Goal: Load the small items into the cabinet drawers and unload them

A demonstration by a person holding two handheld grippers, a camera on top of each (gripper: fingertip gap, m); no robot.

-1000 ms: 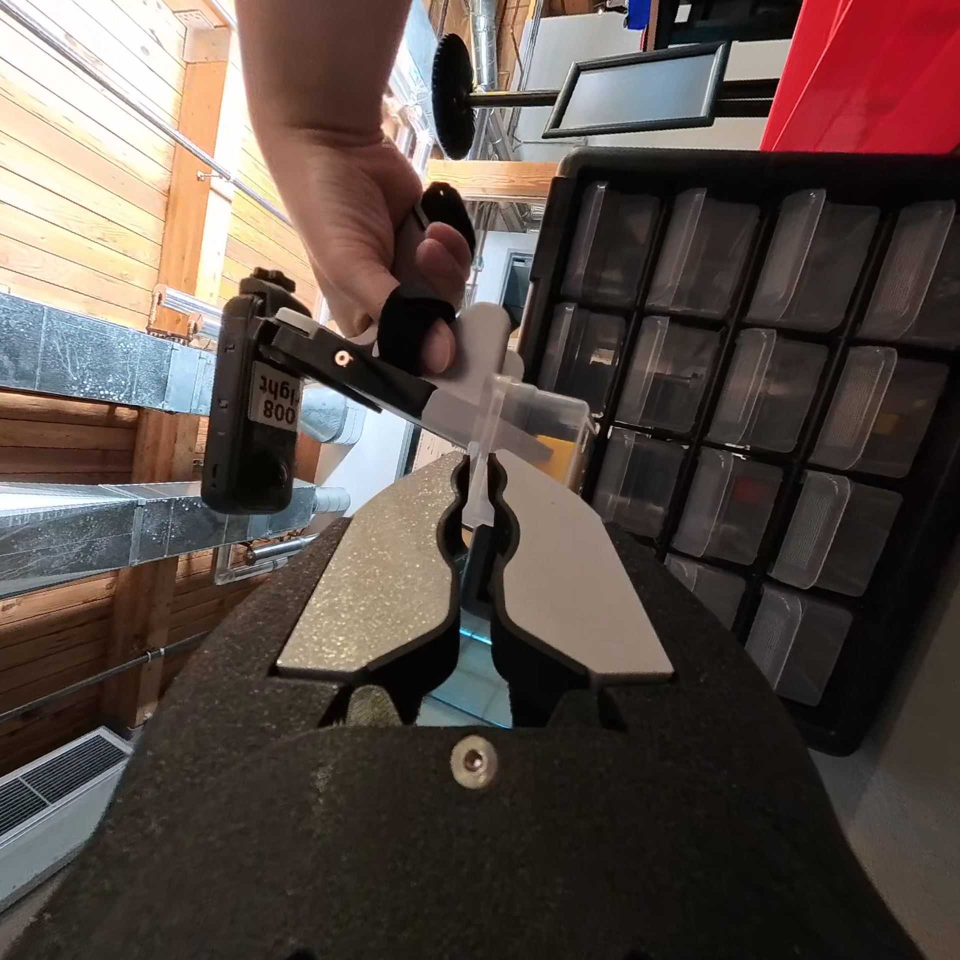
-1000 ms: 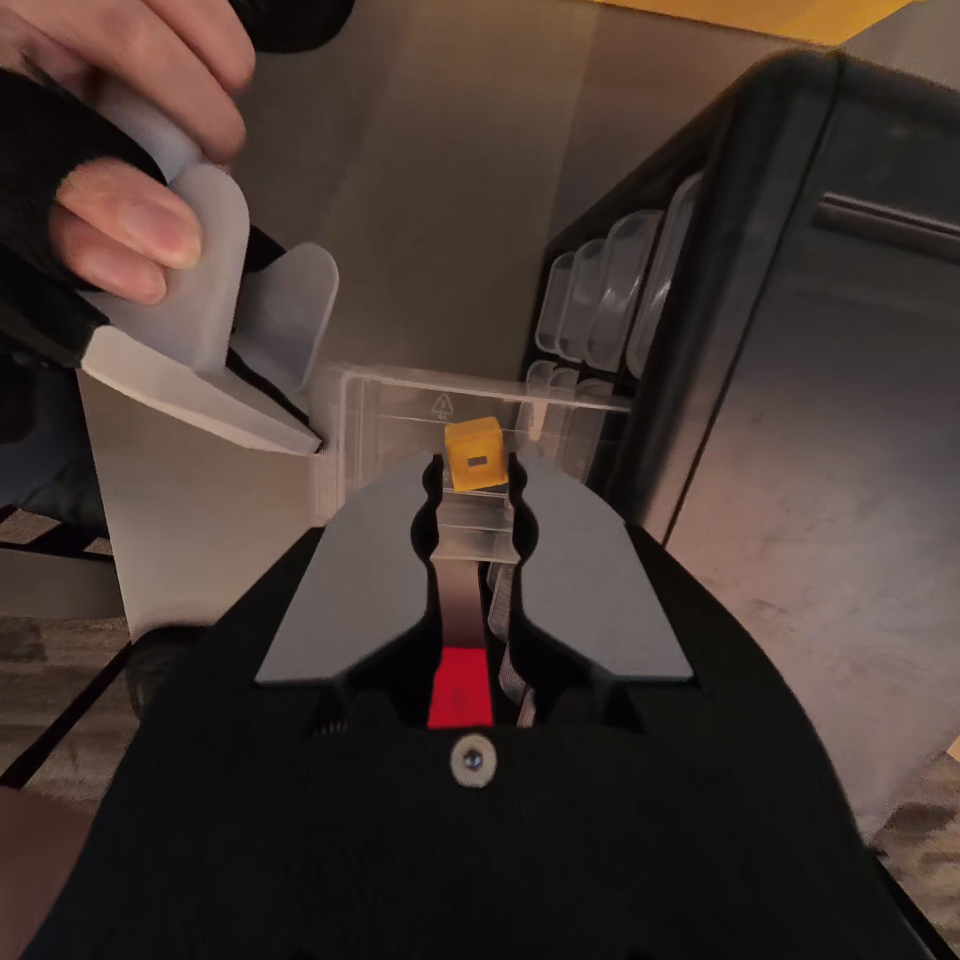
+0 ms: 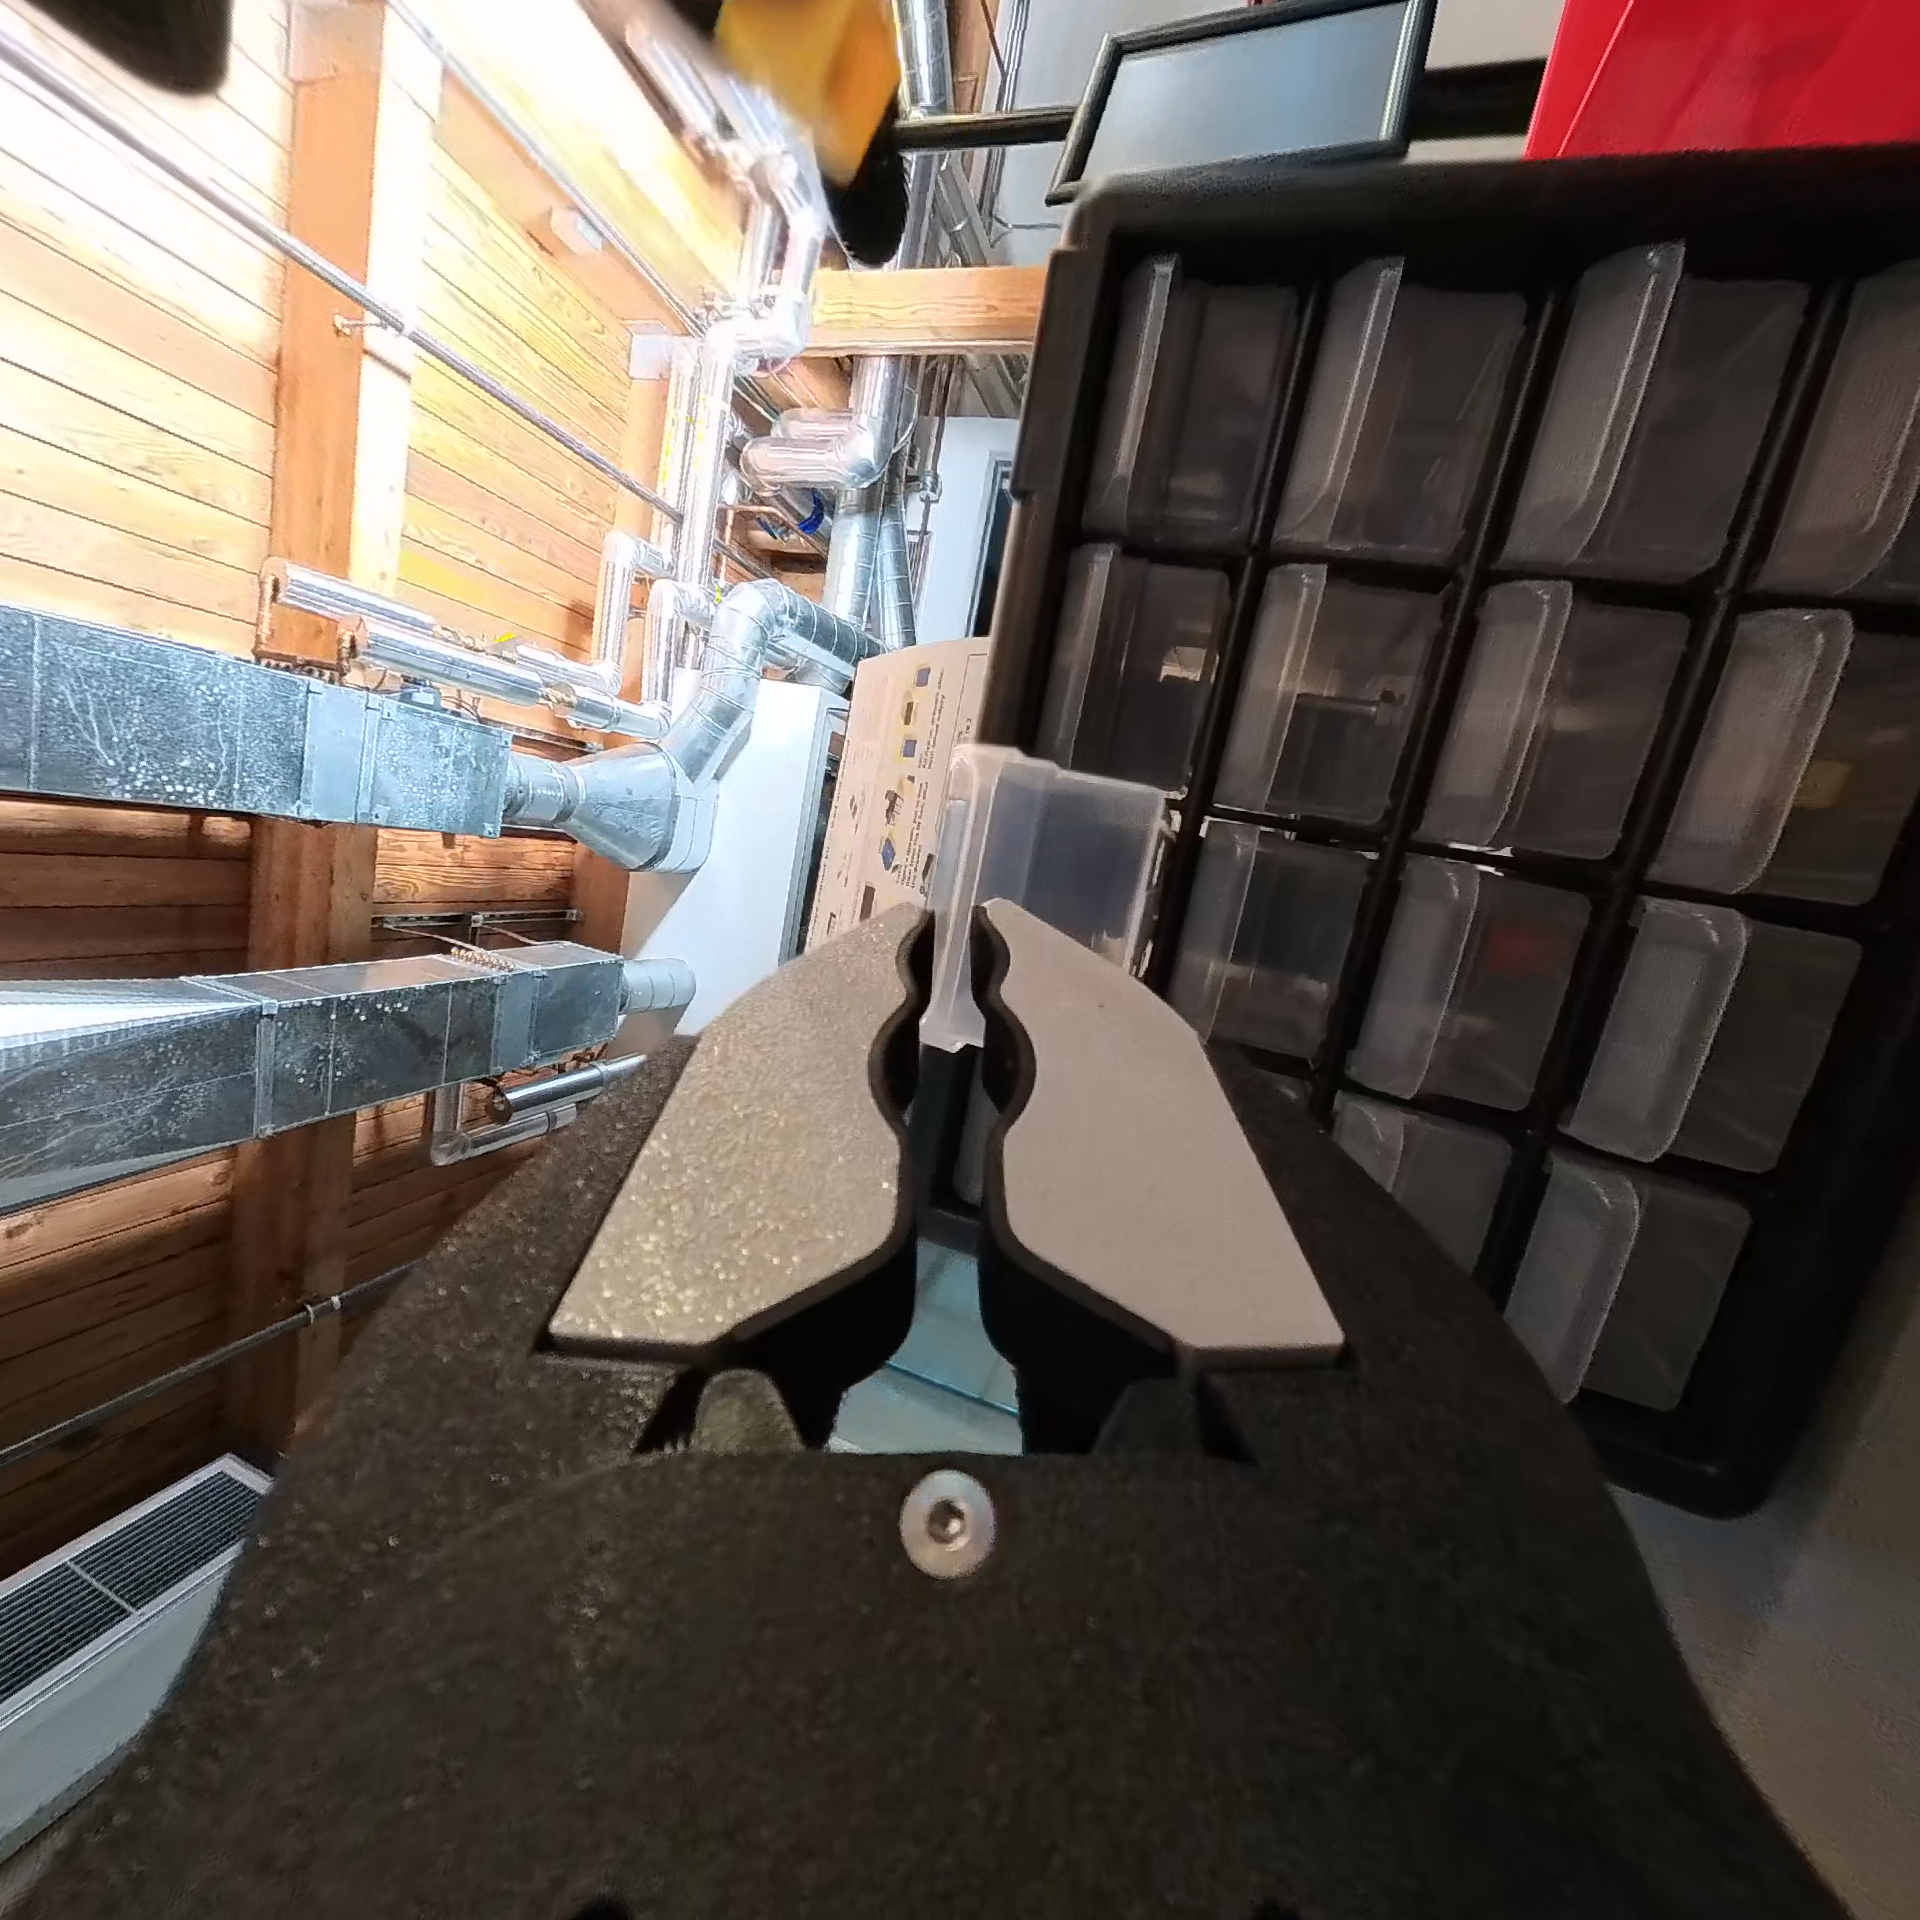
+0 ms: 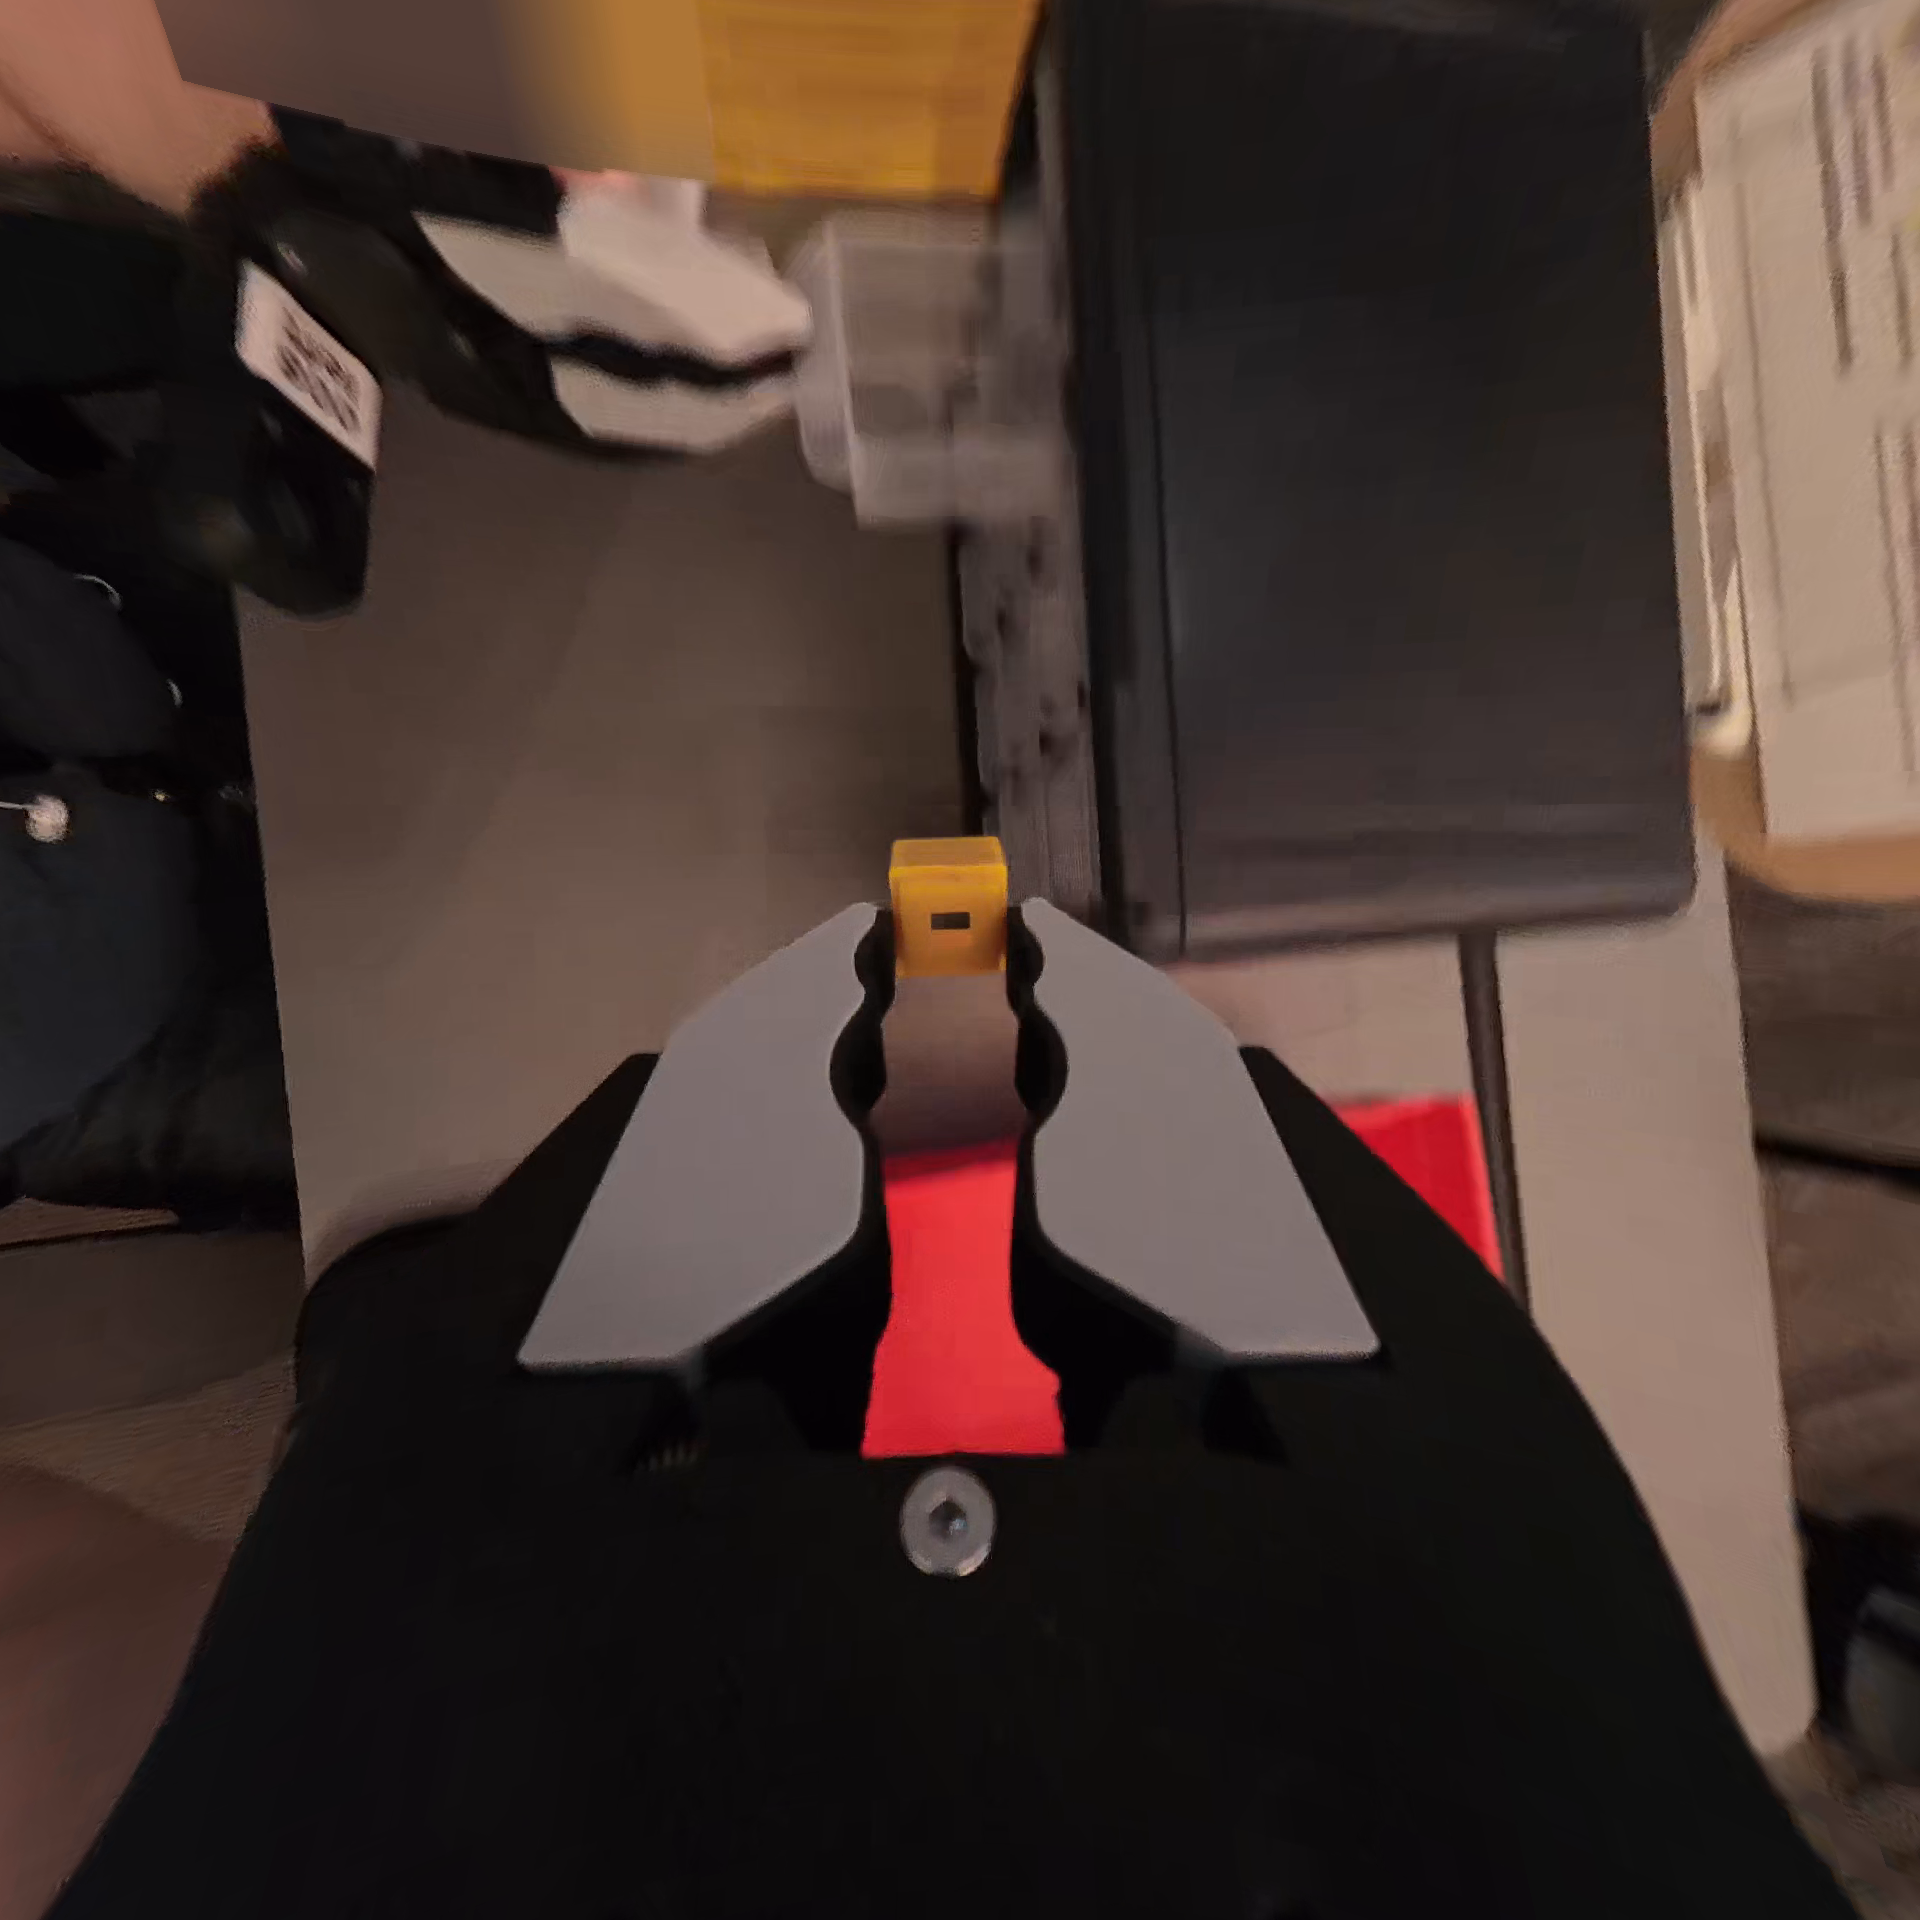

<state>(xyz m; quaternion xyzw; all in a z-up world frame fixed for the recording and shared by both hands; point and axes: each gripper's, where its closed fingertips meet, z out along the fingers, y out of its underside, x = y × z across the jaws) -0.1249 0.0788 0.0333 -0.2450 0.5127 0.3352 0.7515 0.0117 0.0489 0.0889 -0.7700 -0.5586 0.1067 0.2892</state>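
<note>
In the left wrist view my left gripper (image 3: pixel 954 940) is shut on the front tab of a clear plastic drawer (image 3: pixel 1049 862), which is pulled partway out of the black cabinet (image 3: pixel 1455 540) of many clear drawers. In the right wrist view my right gripper (image 4: pixel 948 925) is shut on a small yellow block (image 4: pixel 948 912), held in the air away from the cabinet (image 4: pixel 1382 540). The pulled-out drawer (image 4: pixel 914 384) shows blurred at the cabinet's front, with the left gripper (image 4: pixel 312 364) and its hand beside it. A blurred yellow shape (image 3: pixel 805 78) crosses the top of the left wrist view.
Wooden walls and silver ducts (image 3: pixel 312 748) fill the left wrist view's left side. A red object (image 4: pixel 956 1299) lies below the right gripper. A white shoe (image 4: pixel 665 312) and the grey floor (image 4: pixel 582 779) show blurred. A framed screen (image 3: pixel 1247 94) stands behind the cabinet. About 15 cm separates my left fingertips from my right.
My right gripper has lifted the yellow block out of the open drawer and pulled back from it. My left gripper still holds the drawer's tab.
</note>
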